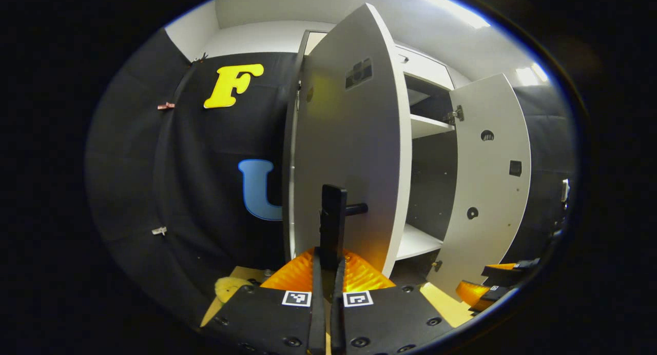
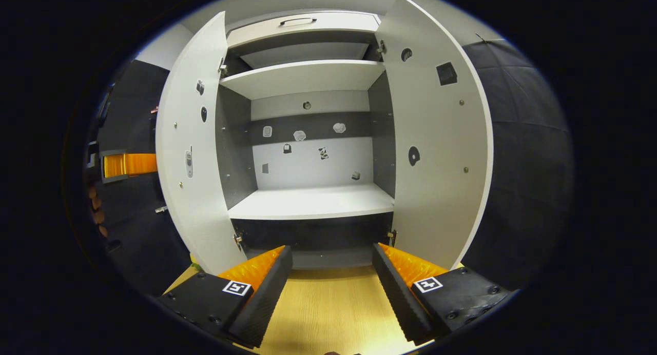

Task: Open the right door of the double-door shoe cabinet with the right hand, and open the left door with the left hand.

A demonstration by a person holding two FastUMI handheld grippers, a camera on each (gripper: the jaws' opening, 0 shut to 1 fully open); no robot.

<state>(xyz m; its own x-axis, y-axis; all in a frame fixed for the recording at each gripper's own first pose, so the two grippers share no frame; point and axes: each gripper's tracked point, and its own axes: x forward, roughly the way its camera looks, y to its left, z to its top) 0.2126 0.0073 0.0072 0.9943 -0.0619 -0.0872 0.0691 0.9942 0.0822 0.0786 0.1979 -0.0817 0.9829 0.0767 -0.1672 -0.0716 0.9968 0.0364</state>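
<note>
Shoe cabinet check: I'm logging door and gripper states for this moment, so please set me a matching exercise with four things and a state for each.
Things:
1. left door
2. right door
3. left gripper
4. right gripper

States:
A. jaws spread wide, holding nothing
B. swung open, with no gripper on it
C. shut on the door handle
D. swung open, its handle clamped

Pairs: 1-D, 2-B, 3-C, 4-A
</note>
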